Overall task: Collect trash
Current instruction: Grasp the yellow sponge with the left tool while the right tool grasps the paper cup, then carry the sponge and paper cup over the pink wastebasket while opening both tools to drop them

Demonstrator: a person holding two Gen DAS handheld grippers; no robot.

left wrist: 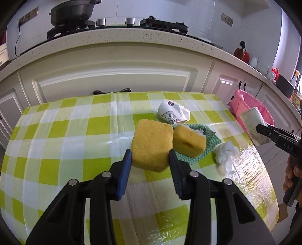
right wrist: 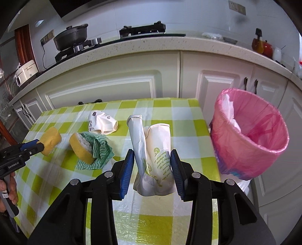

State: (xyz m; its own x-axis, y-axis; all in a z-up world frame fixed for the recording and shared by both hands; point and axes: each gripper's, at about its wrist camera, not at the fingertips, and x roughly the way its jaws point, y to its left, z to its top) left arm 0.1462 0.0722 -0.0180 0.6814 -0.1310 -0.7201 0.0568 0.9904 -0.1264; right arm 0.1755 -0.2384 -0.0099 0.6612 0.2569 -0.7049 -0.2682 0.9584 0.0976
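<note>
My left gripper (left wrist: pixel 149 152) is shut on a yellow sponge (left wrist: pixel 151 141), held just above the green-checked table (left wrist: pixel 56 132). A second yellow sponge (left wrist: pixel 188 141) lies on a green wavy cloth (left wrist: pixel 207 148), with a crumpled white tissue (left wrist: pixel 225 152) to its right and a crushed printed paper cup (left wrist: pixel 172 113) behind. My right gripper (right wrist: pixel 152 152) is shut on a squashed white carton with green print (right wrist: pixel 156 150), lifted off the table. The pink-lined bin (right wrist: pixel 251 137) stands off the table's right edge, to the right of the carton.
A cream cabinet front (right wrist: pixel 113 88) runs behind the table under a speckled counter (left wrist: pixel 113 39) with a hob and a black pan (left wrist: pixel 73 11). A red kettle (left wrist: pixel 242 52) stands at the far right. A hand (right wrist: pixel 11 188) holds the left gripper's handle.
</note>
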